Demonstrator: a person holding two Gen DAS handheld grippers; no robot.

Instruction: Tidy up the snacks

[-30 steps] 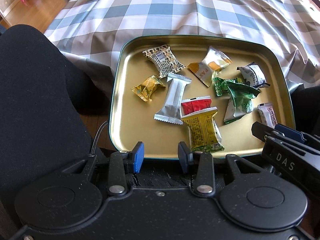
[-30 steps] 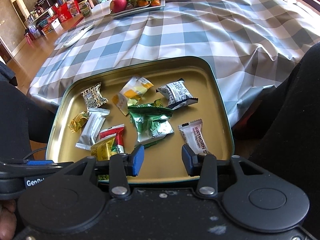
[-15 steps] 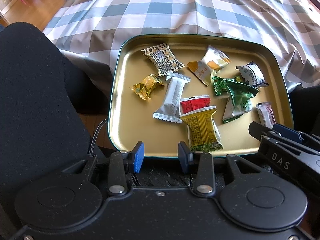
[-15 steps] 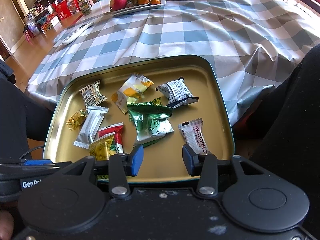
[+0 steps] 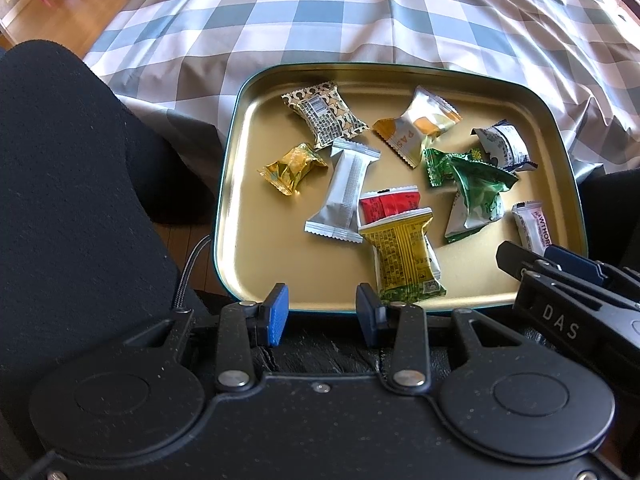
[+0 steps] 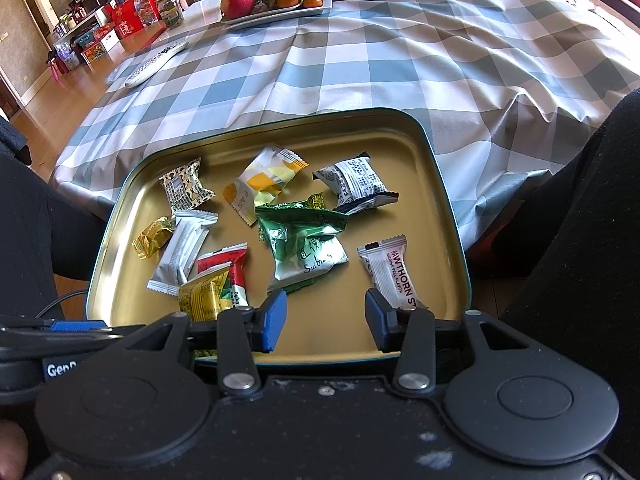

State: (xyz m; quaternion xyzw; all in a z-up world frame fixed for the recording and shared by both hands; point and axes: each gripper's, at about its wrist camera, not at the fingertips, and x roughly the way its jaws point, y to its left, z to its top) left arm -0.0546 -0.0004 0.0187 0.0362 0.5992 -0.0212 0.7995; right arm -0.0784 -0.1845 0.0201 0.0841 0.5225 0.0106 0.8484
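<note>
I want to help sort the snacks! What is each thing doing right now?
Left hand-held gripper: open, empty, at tray's near edge.
Right hand-held gripper: open, empty, over tray's near edge.
Gold metal tray: holds scattered snacks.
Yellow printed snack packet: lies partly on the red packet.
Red snack packet: partly covered.
Crumpled green foil wrapper: crumpled.
White hawthorn candy packet: sealed, flat.
Silver foil packet: sealed, flat.

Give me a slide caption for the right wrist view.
Open right gripper poised over a gold tray of scattered wrapped snacks.

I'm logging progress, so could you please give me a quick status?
Left gripper open, empty. Right gripper open, empty. Snacks loose in gold tray. Nothing blocking.
</note>
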